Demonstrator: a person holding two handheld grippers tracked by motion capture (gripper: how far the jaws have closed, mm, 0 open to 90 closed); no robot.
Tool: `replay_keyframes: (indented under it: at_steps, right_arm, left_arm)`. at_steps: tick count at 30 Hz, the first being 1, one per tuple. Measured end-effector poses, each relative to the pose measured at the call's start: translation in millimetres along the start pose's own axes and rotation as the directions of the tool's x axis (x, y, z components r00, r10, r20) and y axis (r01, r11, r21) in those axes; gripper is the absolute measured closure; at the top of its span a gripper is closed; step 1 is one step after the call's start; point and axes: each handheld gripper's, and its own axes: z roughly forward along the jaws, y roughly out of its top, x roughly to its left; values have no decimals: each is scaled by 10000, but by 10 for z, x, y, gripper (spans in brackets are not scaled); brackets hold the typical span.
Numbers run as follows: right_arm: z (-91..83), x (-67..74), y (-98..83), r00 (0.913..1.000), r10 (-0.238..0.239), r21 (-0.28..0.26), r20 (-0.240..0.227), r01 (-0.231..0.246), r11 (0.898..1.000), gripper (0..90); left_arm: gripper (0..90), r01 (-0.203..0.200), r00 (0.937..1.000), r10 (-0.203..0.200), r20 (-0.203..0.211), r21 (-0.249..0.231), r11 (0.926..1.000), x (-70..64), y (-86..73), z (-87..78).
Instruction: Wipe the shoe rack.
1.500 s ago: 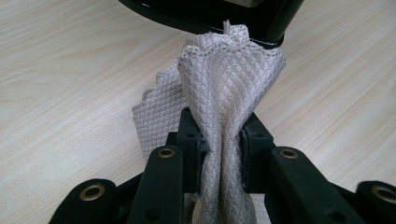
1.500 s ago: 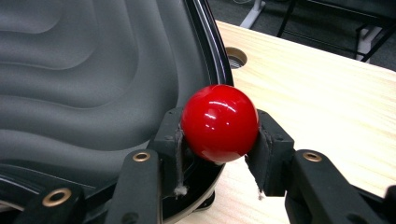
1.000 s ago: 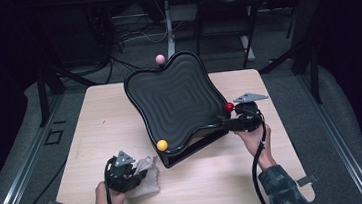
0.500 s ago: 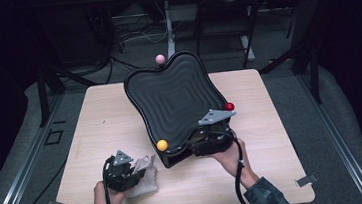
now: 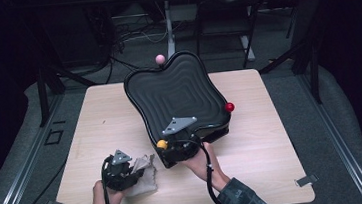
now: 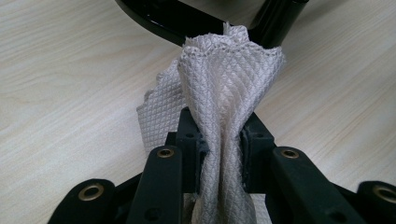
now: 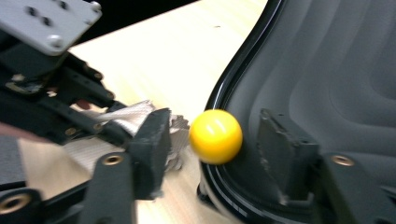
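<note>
The right gripper (image 7: pixel 212 140) has just been closing around the yellow ball (image 7: pixel 215 136), pads not yet touching (next: squeeze); the left gripper (image 6: pixel 219 154) is pinching the cloth (image 6: pixel 229 88).

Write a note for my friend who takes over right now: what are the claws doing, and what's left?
Left claw: shut on the cloth, low over the table, near the front edge.
Right claw: at the tray's near corner, jaws just been closing around the yellow ball, pads not touching it yet.
Red ball sits at the tray's right edge, pink ball at its far edge.
Done: cloth picked up, right claw lined up.
Left: probably grip the yellow ball, then likely wipe the tray.
</note>
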Motion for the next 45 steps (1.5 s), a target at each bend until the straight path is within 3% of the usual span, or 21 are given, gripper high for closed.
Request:
replay_keyframes:
  at_steps: [3,4,5,8,15,18,25,34,45]
  right_arm:
    - [91,21,-6,10000,-42,-2,-67,42,10000,554]
    - [95,29,-10,9998,-150,-3,160,150,9999,590]
    - [85,28,-11,9993,-168,96,342,165,9998,594]
    - [85,25,-22,9994,-329,-42,141,329,9994,596]
    - [150,56,-26,9975,-432,216,552,421,9989,590]
    - [140,38,-44,9977,-492,135,465,486,9987,596]
    - [11,-99,-177,9997,-244,-131,97,245,9996,597]
    - [-193,-225,-343,9999,-146,-209,51,147,9997,597]
    - [-378,-333,-480,9998,-104,-180,188,108,9998,598]
  left_arm:
    - [736,-15,10000,15,22,-2,10000,1,-1,2]
    - [736,-19,10000,19,32,-5,10000,1,-2,3]
    - [736,-26,10000,26,36,2,10000,-1,-1,5]
    - [736,-94,9999,94,57,41,9999,-4,1,10]
    - [736,-170,9998,169,106,44,9998,-30,12,24]
    - [736,-130,9999,130,111,27,9999,-30,6,26]
    - [735,-240,9990,246,384,-144,9996,-119,20,83]
    - [736,-875,9926,875,840,-45,9962,-360,142,247]
    - [735,-609,9947,630,813,-281,9977,-354,157,277]
